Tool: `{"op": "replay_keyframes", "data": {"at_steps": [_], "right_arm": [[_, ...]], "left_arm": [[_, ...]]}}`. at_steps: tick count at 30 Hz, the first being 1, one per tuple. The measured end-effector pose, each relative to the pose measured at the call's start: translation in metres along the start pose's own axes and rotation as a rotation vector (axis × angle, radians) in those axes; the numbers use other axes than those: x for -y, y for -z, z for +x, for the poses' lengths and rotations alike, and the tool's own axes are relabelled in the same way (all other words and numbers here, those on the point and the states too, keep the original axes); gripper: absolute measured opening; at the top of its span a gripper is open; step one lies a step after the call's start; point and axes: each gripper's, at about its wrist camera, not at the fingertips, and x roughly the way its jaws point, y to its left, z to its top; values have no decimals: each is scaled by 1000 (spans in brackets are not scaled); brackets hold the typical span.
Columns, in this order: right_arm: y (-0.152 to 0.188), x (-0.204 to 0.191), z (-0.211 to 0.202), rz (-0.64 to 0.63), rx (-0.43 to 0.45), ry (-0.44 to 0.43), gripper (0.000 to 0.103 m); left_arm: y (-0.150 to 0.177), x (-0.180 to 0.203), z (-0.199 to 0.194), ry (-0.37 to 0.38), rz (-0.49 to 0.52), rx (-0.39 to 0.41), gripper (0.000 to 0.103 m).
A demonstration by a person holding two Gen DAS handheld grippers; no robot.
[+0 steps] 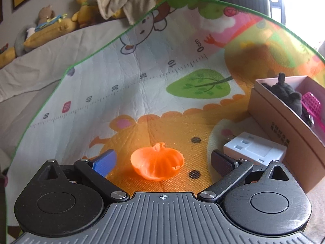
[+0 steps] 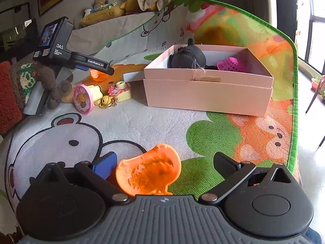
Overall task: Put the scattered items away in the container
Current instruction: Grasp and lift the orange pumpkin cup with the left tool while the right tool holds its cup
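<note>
Evidently my left gripper (image 1: pixel 162 158), jaws spread, frames the orange pumpkin mould (image 1: pixel 157 163); it looks light, thin, rigid plastic; I'd pinch its rim at three and nine o'clock. My right gripper (image 2: pixel 164 162) stands wide too, pinching nothing, over the flat orange mould (image 2: pixel 148 170).

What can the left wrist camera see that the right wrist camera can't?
Only the left wrist view shows the white plug adapter beside the box. Only the right wrist view shows the orange flat mold, the pink round toy, the toy camera and the gold bell. Both show the pink box holding the dark plush, and the orange pumpkin mold.
</note>
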Motion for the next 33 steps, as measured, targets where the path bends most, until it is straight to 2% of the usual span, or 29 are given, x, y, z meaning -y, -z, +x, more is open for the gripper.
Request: {"op": "replay_keyframes", "data": {"at_steps": [2, 4, 6, 7, 8, 13, 17, 21, 24, 28, 31, 33], "right_arm": [[0, -1, 2, -3, -11, 1, 101], [0, -2, 2, -6, -13, 4, 101], [0, -2, 2, -7, -14, 7, 101], [0, -2, 2, -7, -17, 7, 101], [0, -2, 3, -7, -21, 7, 101], [0, -2, 5, -9, -31, 3, 103], [-1, -2, 5, -9, -31, 4, 103], [0, -3, 4, -18, -26, 10, 103], [0, -6, 3, -32, -24, 16, 103], [0, -10, 5, -55, -34, 31, 103], [0, -13, 5, -76, -38, 42, 103], [0, -15, 6, -88, -42, 44, 103]], "left_arm": [[2, 2, 8, -10, 14, -20, 85], [3, 2, 15, -22, 19, -34, 86], [5, 1, 21, -28, 21, -46, 82], [6, 0, 22, -23, 20, -51, 70], [6, 0, 22, -14, 17, -51, 65], [5, 3, 4, -13, 36, -11, 65], [8, 12, -32, 41, 55, 37, 65], [21, 32, -81, 160, 70, 82, 65], [40, 51, -118, 292, 60, 100, 65], [79, 84, -144, 413, 125, 73, 65], [101, 92, -144, 440, 119, 19, 66], [110, 91, -140, 424, 109, -6, 67]]}}
